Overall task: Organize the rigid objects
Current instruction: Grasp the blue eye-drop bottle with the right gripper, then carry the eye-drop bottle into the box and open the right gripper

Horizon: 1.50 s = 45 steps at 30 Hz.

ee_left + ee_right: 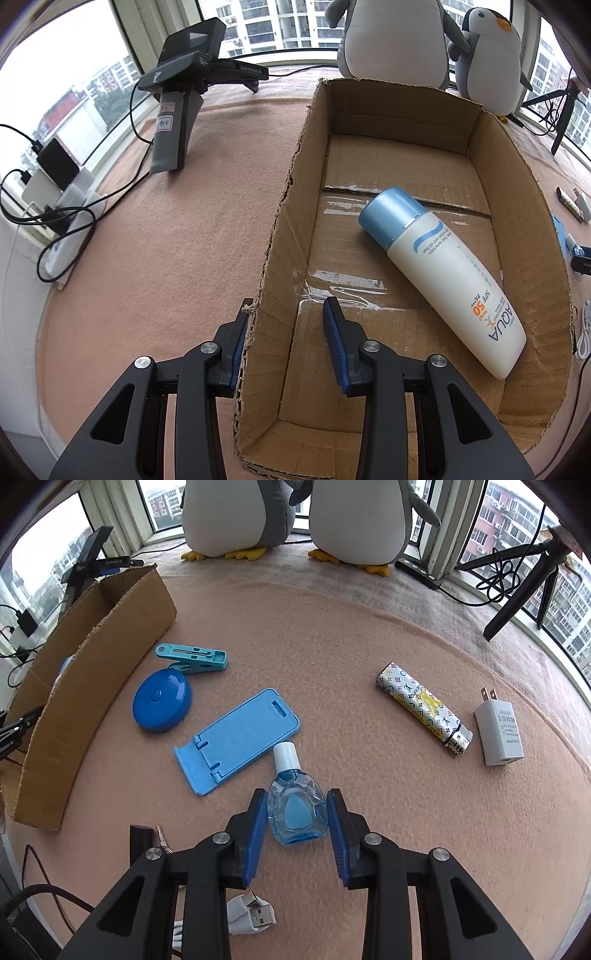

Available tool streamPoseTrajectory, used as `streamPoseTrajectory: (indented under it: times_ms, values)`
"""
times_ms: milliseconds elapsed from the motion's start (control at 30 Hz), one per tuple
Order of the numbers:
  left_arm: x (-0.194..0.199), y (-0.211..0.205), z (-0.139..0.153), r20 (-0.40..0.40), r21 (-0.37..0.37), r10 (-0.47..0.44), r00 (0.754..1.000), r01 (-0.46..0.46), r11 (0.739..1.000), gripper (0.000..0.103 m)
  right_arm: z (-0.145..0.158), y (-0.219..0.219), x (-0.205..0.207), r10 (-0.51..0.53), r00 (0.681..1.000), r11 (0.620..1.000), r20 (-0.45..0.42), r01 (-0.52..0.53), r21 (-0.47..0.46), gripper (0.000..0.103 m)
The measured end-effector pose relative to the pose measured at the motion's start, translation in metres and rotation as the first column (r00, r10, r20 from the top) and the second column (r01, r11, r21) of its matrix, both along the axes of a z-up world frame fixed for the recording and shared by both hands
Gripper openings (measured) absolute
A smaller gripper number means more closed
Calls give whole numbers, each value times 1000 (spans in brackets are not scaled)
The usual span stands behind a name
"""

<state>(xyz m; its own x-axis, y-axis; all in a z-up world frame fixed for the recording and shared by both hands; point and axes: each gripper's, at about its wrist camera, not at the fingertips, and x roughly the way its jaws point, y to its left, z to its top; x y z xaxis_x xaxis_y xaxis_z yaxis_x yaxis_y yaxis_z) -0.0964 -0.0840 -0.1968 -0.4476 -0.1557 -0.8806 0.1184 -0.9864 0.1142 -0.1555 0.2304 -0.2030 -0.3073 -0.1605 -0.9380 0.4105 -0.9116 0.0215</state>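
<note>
1. Cardboard box [406, 236] fills the left wrist view, with a sunscreen bottle [443, 273] lying flat inside. The left gripper [288, 332] has its jaws apart astride the box's left wall, one finger outside and one inside, not visibly pinching it. Closing there would steady the box for the next drop.

2. Right wrist view: the right gripper [296, 823] has its jaws apart around a small blue bottle [295, 805] lying on the cloth [369, 849], pads just beside its body. It should close squarely on the flat sides, below the white cap, so the bottle cannot twist out.
</note>
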Motion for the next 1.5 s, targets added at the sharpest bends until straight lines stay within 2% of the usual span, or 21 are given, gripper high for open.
streamPoseTrajectory:
  times_ms: [267, 500, 700, 900, 1133, 1500]
  values:
    - [0, 0, 0, -1, 3, 1, 1000, -1, 1000, 35, 11, 7, 11, -90, 996, 994, -25, 89, -66, 29]
    - [1, 0, 0, -4, 6, -1, 1000, 1, 1000, 35, 43, -12, 27, -97, 992, 988, -80, 86, -128, 29]
    - [1, -1, 0, -8, 17, 0, 1000, 0, 1000, 35, 67, -53, 38, -42, 992, 982, -118, 19, -188, 29]
    - [2, -3, 0, -12, 28, 1, 1000, -1, 1000, 35, 81, -104, 61, 70, 990, 965, -123, -99, -243, 29]
    - [2, -3, 0, -14, 32, 1, 1000, -1, 999, 35, 80, -151, 86, 186, 975, 945, -119, -211, -250, 29]
    - [3, -3, 0, -15, 34, 2, 1000, -1, 999, 35, 65, -184, 98, 248, 964, 935, -98, -265, -234, 29]
